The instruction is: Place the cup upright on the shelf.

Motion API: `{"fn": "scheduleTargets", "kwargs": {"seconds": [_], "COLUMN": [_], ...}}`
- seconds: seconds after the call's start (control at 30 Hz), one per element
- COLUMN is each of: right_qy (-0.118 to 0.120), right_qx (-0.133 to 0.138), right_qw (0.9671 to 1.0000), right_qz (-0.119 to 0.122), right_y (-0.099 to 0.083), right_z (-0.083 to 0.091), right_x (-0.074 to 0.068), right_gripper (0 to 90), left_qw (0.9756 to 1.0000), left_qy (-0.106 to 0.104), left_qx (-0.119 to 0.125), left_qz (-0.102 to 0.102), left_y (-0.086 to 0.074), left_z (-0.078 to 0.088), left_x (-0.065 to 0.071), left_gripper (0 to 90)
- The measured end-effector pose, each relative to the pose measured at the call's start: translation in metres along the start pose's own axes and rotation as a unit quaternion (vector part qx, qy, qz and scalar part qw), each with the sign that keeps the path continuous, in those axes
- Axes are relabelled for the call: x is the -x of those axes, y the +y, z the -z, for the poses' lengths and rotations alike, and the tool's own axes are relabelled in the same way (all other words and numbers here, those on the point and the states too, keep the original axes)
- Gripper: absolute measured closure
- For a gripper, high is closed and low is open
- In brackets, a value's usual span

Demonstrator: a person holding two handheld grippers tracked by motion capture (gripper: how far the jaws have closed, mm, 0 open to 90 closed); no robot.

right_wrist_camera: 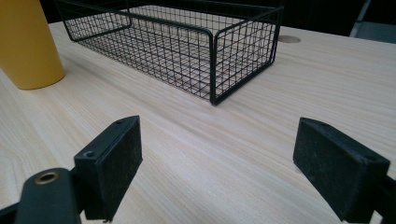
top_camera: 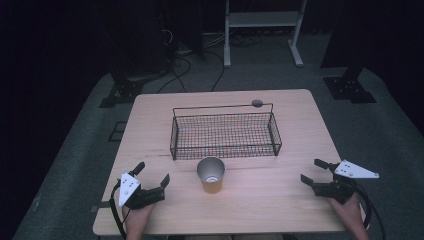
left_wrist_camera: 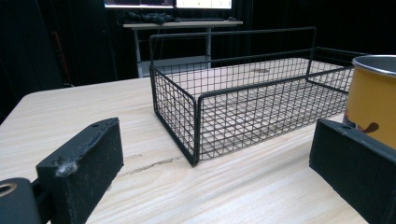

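Note:
A yellow cup with a silver inside stands upright on the wooden table, just in front of an empty black wire basket. My left gripper rests open at the table's front left, a hand's width left of the cup. In the left gripper view the cup is at the right edge behind the right jaw, and the basket lies ahead. My right gripper stands open at the front right with nothing between its jaws. The right gripper view has the cup at far left and the basket ahead.
A small dark round spot lies on the table behind the basket. Beyond the table are a white-legged rack, cables on the grey floor and black stand bases. Bare tabletop lies between the cup and the right gripper.

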State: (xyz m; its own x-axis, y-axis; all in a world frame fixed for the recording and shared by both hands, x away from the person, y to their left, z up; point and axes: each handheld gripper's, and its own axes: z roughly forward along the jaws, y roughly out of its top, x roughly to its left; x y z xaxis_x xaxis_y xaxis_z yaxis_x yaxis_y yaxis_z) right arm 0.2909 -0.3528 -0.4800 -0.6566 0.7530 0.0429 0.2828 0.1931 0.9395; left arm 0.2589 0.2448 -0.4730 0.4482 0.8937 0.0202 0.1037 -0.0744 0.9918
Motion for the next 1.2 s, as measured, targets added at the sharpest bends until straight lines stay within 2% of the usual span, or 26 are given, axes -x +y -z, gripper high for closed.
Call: {"fn": "scheduleTargets", "kwargs": {"seconds": [0.23,0.57,0.67,1.2], "right_qy": [-0.002,-0.002,-0.002,-0.001], "right_qx": [-0.001,-0.003,-0.003,0.000], "right_qw": [1.0000,1.0000,1.0000,1.0000], "right_qz": [0.002,0.001,0.002,-0.004], "right_y": [0.000,0.000,0.000,0.000], "right_z": [0.000,-0.001,-0.001,0.000], "right_x": [-0.001,0.000,-0.001,0.001], "right_gripper": [14.5,14.5,14.5,14.5], "left_qw": [1.0000,0.9998,0.9996,0.9984], "left_qy": [-0.007,-0.021,-0.023,-0.052], "left_qx": [0.003,0.000,0.001,0.000], "left_qz": [0.004,-0.004,-0.013,-0.022], "left_y": [0.001,0.003,0.005,0.007], "left_z": [0.002,0.000,0.000,-0.004], "left_x": [0.001,0.007,0.010,0.022], "left_gripper": [2.1,2.1,2.1,1.4]}}
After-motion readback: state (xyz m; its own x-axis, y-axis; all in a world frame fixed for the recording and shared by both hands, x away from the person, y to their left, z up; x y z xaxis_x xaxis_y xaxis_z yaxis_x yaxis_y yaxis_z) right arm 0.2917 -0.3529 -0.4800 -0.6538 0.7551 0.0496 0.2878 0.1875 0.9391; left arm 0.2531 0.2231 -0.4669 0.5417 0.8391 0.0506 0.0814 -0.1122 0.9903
